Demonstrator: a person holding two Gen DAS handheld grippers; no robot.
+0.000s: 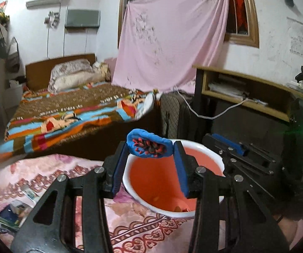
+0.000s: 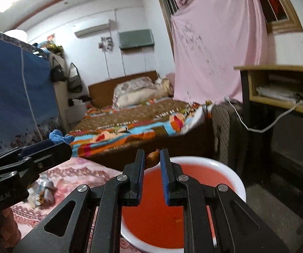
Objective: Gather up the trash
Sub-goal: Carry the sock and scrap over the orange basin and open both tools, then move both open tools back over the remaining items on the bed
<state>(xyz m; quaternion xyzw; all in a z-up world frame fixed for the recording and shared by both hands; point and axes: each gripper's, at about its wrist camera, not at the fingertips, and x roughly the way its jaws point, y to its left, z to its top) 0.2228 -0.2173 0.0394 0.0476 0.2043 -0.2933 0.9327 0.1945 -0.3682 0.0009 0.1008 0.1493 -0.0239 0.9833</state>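
Both grippers hang over the white-rimmed red bin (image 1: 204, 210), presumably so the trash drops straight in. The left gripper (image 1: 150, 149) clamps a crumpled blue wrapper (image 1: 149, 146) with red speckles. The right gripper (image 2: 152, 161) pinches a small brownish scrap (image 2: 152, 160). More litter (image 1: 10, 213) lies on the pink blanket (image 1: 52, 168).

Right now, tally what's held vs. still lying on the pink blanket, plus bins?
Held trash: 2 (blue wrapper in left tool, brown scrap in right tool)
Loose trash clusters on blanket: 2 (pile, packet)
Bins: 1 (red-lined bin)
Total: 5
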